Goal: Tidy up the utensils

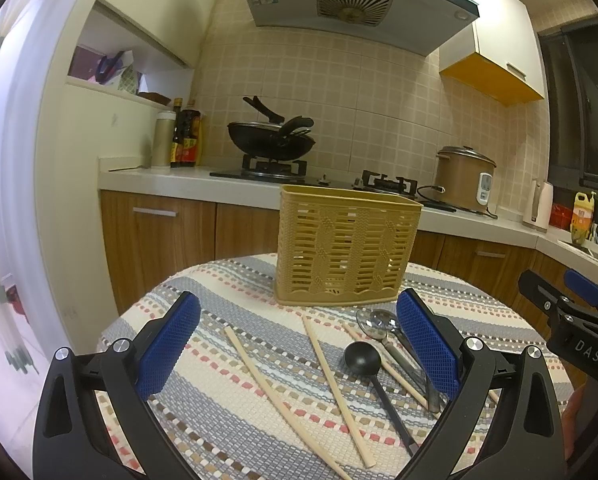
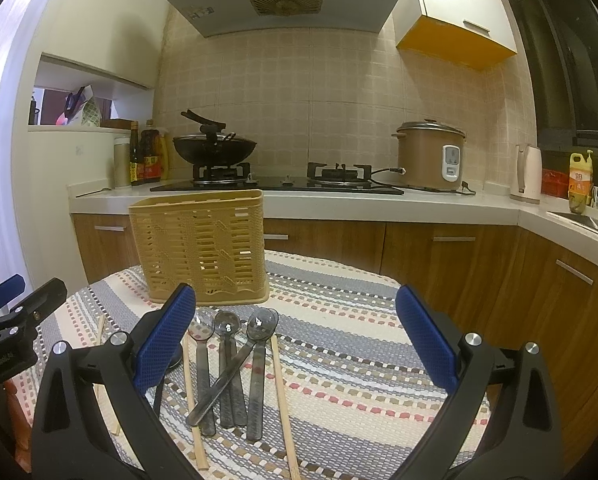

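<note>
A tan slotted plastic basket (image 1: 345, 246) (image 2: 203, 246) stands upright at the far side of a round table. In front of it lie wooden chopsticks (image 1: 335, 388) (image 2: 283, 400), a black spoon (image 1: 362, 357) and several metal spoons (image 1: 379, 326) (image 2: 227, 364). My left gripper (image 1: 299, 350) hovers open over the chopsticks and black spoon, holding nothing. My right gripper (image 2: 295, 344) hangs open above the table, with the metal spoons near its left finger (image 2: 167, 336). The right gripper also shows at the right edge of the left wrist view (image 1: 571, 320).
The table wears a striped woven cloth (image 1: 235, 412) (image 2: 359, 368). Behind it runs a kitchen counter (image 2: 379, 200) with a stove, a black wok (image 1: 271, 140), sauce bottles (image 2: 145, 158), a rice cooker (image 2: 431, 156), a white kettle (image 2: 527, 174) and wooden cabinets below.
</note>
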### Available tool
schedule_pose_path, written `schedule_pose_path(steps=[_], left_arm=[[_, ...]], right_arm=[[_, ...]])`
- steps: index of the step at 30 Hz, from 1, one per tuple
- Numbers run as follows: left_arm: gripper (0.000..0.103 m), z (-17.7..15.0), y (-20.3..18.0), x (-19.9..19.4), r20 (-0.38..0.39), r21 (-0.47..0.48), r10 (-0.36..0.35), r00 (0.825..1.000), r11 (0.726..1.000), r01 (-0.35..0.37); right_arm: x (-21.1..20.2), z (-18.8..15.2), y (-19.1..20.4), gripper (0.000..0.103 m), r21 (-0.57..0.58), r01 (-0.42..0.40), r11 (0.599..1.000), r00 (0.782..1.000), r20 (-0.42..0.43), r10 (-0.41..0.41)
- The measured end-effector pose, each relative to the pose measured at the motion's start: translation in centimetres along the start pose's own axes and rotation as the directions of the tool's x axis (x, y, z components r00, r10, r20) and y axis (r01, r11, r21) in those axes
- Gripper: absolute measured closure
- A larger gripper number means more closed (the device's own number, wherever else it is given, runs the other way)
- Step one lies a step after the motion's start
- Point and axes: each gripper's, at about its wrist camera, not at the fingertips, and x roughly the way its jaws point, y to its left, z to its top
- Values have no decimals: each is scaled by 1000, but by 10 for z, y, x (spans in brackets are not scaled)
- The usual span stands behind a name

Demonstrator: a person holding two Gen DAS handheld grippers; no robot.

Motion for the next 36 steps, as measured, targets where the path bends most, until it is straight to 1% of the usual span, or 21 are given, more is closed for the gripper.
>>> schedule_pose_path(steps=[2, 6, 8, 11, 13, 15, 18, 19, 21, 22, 23, 26, 27, 28, 29, 30, 31, 32, 34, 35, 36], left_arm=[[7, 0, 1, 0, 0, -6, 1, 1000, 1000, -1], [7, 0, 7, 3, -19, -35, 3, 1000, 999, -4], [8, 1, 14, 9, -63, -44, 24, 998, 999, -27], [15, 10, 33, 24, -161, -60, 68, 985, 995, -79], [21, 18, 55, 37, -252, -124, 41, 967, 990, -74], [26, 22, 75, 49, -335, -185, -4, 942, 981, -62], [32, 22, 95, 69, -464, -249, -105, 880, 968, -16], [35, 19, 98, 78, -502, -274, -153, 851, 962, 11], [39, 14, 98, 89, -540, -305, -211, 815, 951, 43], [41, 12, 96, 97, -564, -318, -233, 792, 947, 52], [43, 10, 93, 103, -579, -316, -238, 780, 947, 55], [47, 4, 77, 121, -635, -265, -203, 746, 964, 36], [49, 1, 71, 127, -653, -247, -194, 732, 968, 36], [55, -1, 67, 132, -667, -232, -186, 721, 972, 36], [58, -4, 62, 136, -679, -221, -178, 712, 975, 34], [65, -9, 58, 141, -695, -207, -171, 698, 978, 33], [67, -10, 57, 146, -705, -195, -161, 690, 980, 30], [67, -10, 55, 146, -706, -179, -147, 692, 983, 26], [71, -11, 50, 149, -707, -133, -111, 699, 991, 24], [74, -11, 49, 149, -706, -121, -105, 701, 992, 27], [80, -12, 48, 150, -703, -110, -105, 703, 993, 38]], right_arm=[[0, 0, 1, 8, -4, 4, 1000, 1000, 0, -4], [0, 2, 1, 8, -3, 67, 998, 998, 9, -67], [2, 2, -2, 8, 7, 92, 996, 996, 2, -92], [11, 4, -5, 8, 8, 54, 998, 997, -57, -54], [20, 6, -7, 8, 13, 24, 1000, 993, -114, -22], [30, 8, -8, 8, 12, 8, 1000, 985, -173, -5], [43, 10, -9, 8, 1, 31, 1000, 969, -245, -30], [47, 11, -12, 8, 18, 28, 999, 963, -267, -22], [55, 16, -19, 8, 66, 4, 998, 951, -307, 17], [61, 20, -24, 8, 83, 12, 997, 941, -339, 17], [67, 22, -27, 8, 81, 24, 996, 929, -369, 8], [96, 29, -37, 12, 101, -16, 995, 854, -517, 66], [107, 30, -41, 18, 135, -45, 990, 817, -566, 114], [112, 29, -42, 22, 154, -72, 986, 797, -585, 149], [121, 27, -40, 28, 167, -106, 980, 761, -621, 188], [126, 24, -38, 36, 161, -111, 981, 740, -645, 190], [130, 21, -35, 40, 149, -114, 982, 723, -666, 185], [135, 18, -30, 46, 139, -127, 982, 701, -688, 187], [140, 11, -26, 55, 144, -139, 980, 671, -714, 200], [144, 9, -25, 62, 154, -147, 977, 653, -727, 213], [147, 5, -23, 66, 184, -162, 970, 625, -741, 245]])
